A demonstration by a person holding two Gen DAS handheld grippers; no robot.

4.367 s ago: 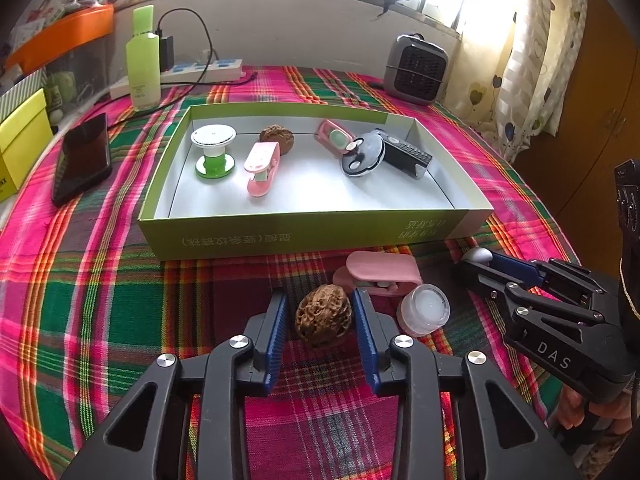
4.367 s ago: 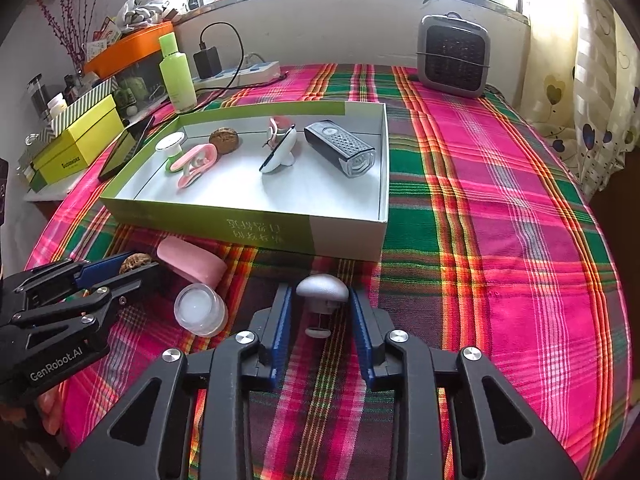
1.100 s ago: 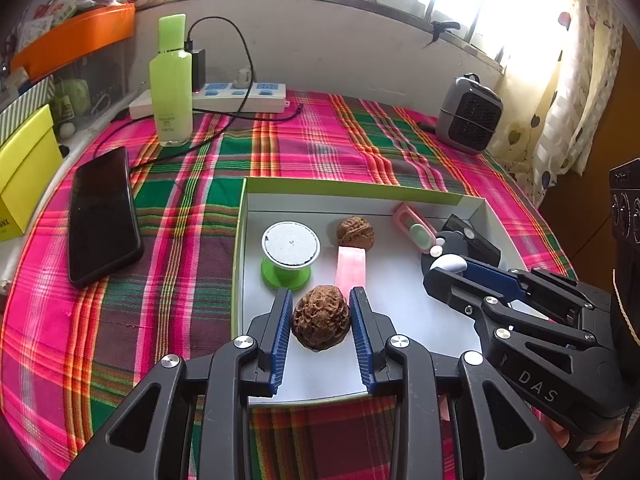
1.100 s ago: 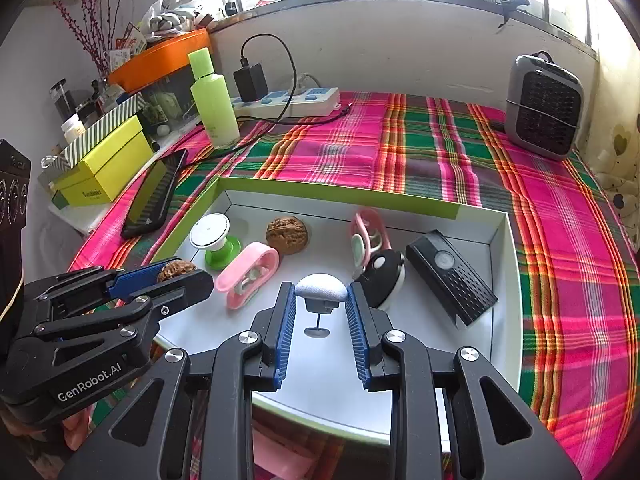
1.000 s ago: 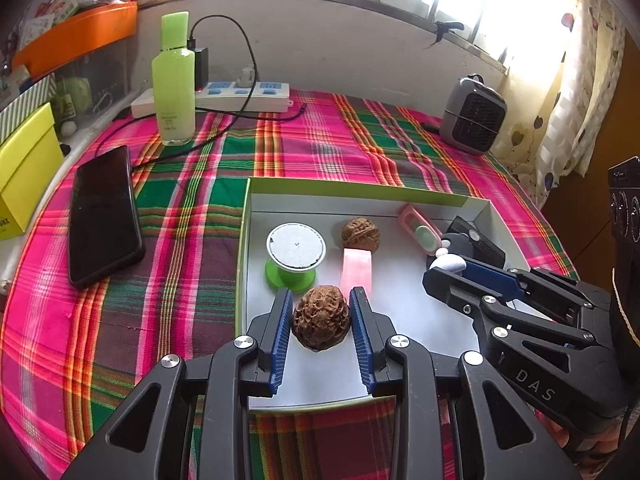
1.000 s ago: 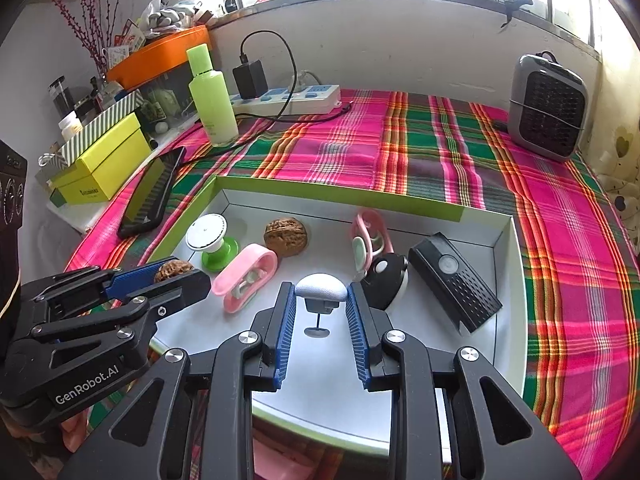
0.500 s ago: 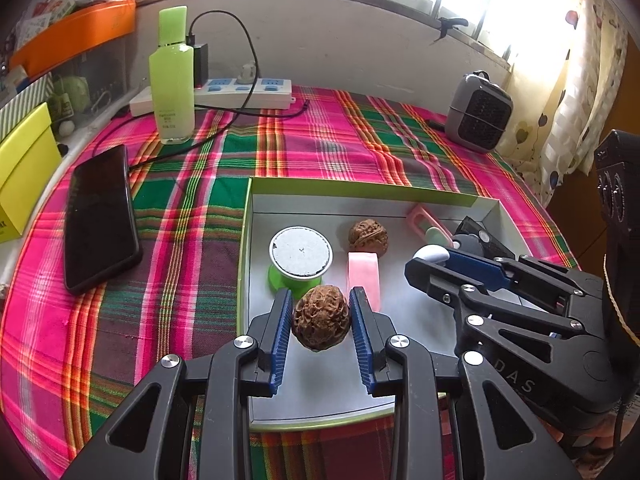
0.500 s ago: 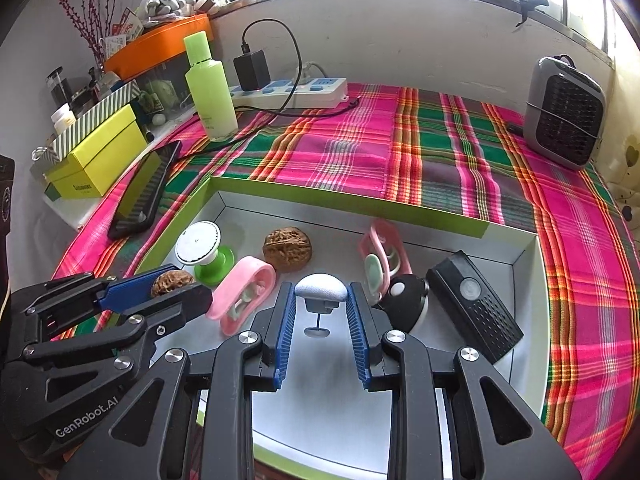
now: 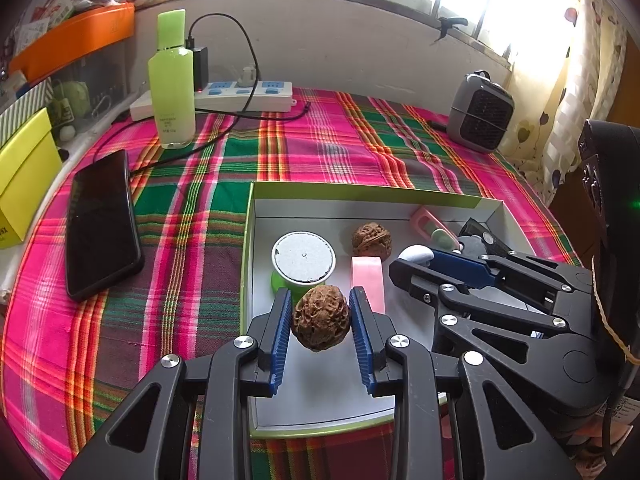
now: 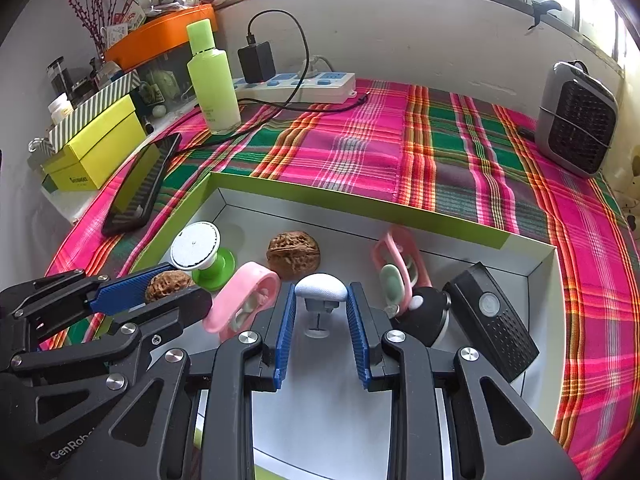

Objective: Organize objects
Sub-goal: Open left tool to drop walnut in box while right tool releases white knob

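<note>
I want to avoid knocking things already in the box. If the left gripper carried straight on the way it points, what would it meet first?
Probably the green-based spool, just beyond the held walnut in the left gripper; depth is unclear, so the box floor might come first.

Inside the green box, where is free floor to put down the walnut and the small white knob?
Free: the near part of the box floor, below both grippers, up to the front wall. Crowded: the far half, with the green spool, second walnut, pink clips and black remote.

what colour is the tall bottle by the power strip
Light lime green bottle, cap and body alike; it shows best in the right wrist view.
</note>
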